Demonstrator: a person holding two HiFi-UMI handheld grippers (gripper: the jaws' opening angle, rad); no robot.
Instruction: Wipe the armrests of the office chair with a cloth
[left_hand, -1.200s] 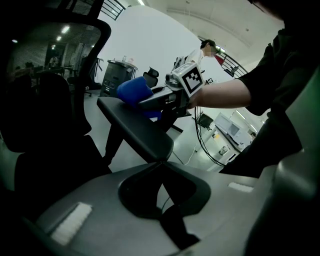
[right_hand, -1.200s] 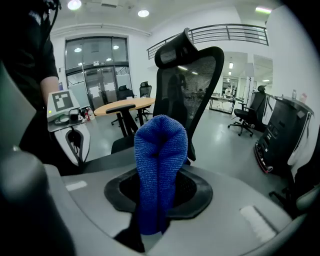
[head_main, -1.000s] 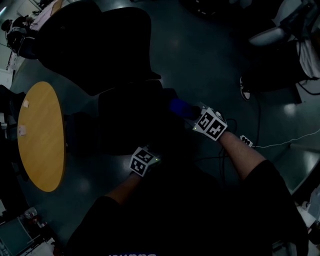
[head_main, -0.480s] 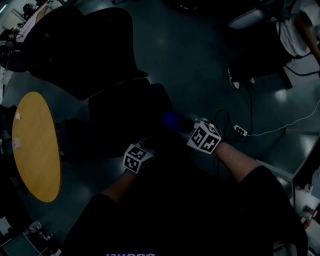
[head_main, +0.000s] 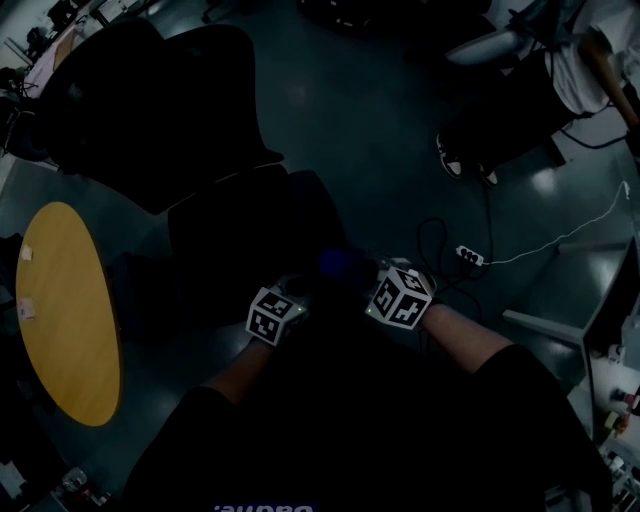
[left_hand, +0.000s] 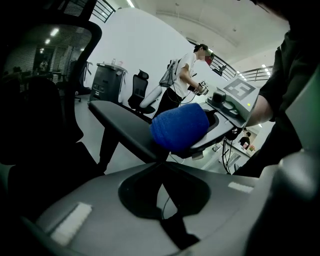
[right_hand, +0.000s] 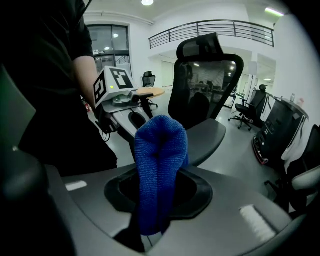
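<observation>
The right gripper is clenching a blue cloth, whose fold is poking up between its jaws. The cloth is sitting at the near end of the office chair's armrest and seems to be touching it. The left gripper is hovering just beside, at about eight o'clock of the cloth in the head view, with its jaws pinched together on nothing. The chair's black backrest is rising at eleven o'clock from the person. A round yellow table is standing at nine o'clock.
</observation>
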